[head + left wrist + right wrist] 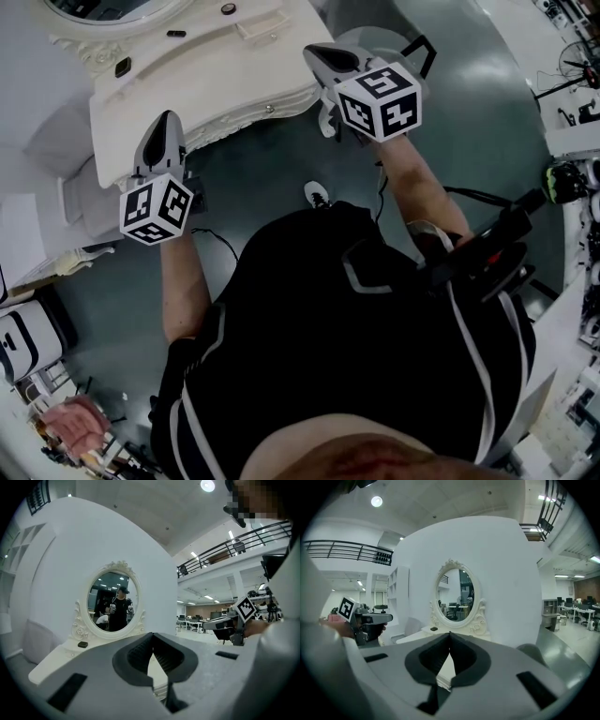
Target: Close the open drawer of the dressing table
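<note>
Left tongs (152, 635), right tongs (450, 634) closed; drawer (246, 114) front faces person (356, 319).

We read no words or numbers; only black-and-white square markers (380, 98) show, on the left tool (168, 118) at nine o'clock and the right tool (315, 52) at one.

Pretty big open hall, honestly. A curved white wall (506, 573) wraps round the back, and the floor (487, 122) is dark grey and glossy. Up top there's a mezzanine with a black railing (243, 538), a round ceiling light (207, 485) and a few strip lights (194, 554). Far off are rows of office desks (576, 613), and a white shelf unit (398, 595) stands by the wall.
</note>
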Demonstrator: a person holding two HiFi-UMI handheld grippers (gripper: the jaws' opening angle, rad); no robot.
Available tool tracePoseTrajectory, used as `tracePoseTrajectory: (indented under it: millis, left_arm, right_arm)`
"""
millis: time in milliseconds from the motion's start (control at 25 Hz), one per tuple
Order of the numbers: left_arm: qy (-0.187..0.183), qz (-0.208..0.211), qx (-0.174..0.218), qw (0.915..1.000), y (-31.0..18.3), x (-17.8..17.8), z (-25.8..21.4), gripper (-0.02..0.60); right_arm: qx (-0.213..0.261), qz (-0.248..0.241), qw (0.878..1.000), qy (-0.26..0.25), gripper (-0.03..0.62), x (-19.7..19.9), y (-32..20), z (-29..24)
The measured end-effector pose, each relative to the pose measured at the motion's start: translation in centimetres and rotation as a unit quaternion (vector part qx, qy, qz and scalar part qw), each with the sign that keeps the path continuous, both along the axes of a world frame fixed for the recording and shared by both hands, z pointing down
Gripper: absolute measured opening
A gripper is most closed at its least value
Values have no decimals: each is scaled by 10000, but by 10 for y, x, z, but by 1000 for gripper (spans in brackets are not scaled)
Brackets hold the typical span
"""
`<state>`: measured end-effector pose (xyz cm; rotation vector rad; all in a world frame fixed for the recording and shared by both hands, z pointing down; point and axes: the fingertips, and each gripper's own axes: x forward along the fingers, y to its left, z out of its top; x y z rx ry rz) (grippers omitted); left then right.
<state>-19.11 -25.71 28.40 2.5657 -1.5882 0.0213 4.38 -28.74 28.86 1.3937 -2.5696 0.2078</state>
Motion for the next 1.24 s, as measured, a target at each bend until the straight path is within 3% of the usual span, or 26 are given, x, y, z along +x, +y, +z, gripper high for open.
tracePoseTrajectory:
  millis: [1240]
  left_arm:
    - [-172,-216,169,9995,-7,-6,-26,5]
  right_arm:
    - [314,161,9994,56,4,7,-5,-33]
